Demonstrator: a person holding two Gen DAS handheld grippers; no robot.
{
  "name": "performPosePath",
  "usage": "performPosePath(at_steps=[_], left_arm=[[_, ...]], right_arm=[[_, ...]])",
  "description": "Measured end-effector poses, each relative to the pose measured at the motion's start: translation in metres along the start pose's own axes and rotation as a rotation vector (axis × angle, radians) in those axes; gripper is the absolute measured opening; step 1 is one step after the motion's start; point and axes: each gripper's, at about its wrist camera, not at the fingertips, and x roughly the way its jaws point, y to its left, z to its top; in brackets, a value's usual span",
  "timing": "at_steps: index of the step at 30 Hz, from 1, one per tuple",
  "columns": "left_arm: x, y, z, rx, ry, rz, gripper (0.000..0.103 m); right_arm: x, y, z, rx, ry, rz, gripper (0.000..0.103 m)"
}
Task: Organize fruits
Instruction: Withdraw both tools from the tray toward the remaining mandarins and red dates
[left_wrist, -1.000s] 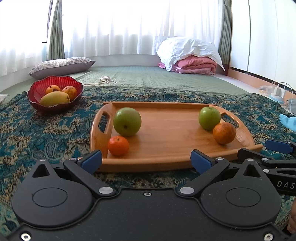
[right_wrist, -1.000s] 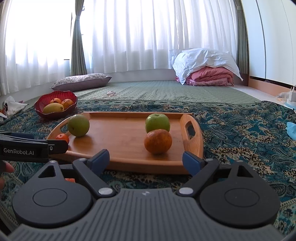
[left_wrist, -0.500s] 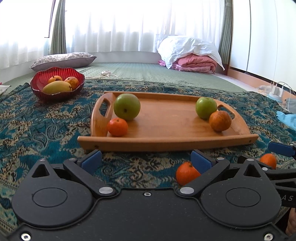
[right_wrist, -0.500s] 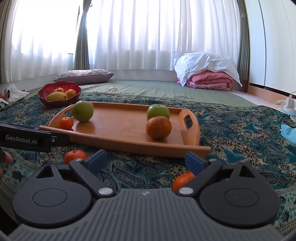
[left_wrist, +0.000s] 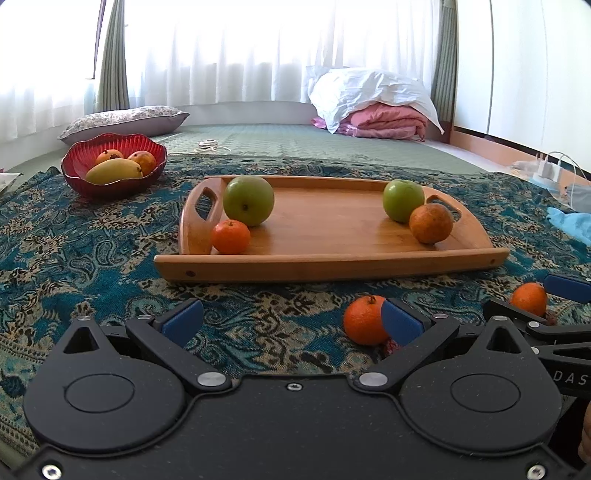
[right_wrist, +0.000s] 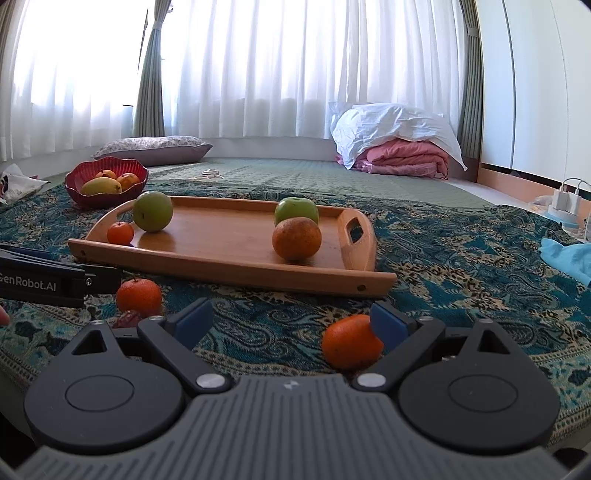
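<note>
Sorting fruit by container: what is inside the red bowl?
The red bowl holds a yellow mango in front and two orange-red fruits behind it. The wall and the mango hide anything lying lower in the bowl.

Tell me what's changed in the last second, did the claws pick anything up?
No, nothing was picked up. Both claws drew back from the wooden tray and sank, bringing two loose tangerines on the cloth into view: one by the left claw, one by the right claw. Both claws remain open and empty. The tray's four fruits and the red bowl stayed put.
</note>
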Motion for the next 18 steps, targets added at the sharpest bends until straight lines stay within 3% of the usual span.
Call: performPosePath(at_steps=[10,18], left_arm=[[0.000,-0.013,-0.004,0.037,0.011,-0.033,0.102],[0.001,-0.021,0.000,0.041,0.014,-0.080,0.085]], right_arm=[[0.000,-0.003,-0.007,-0.010,0.020,-0.023,0.098],[0.004,-0.004,-0.009,-0.013,0.030,-0.040,0.096]])
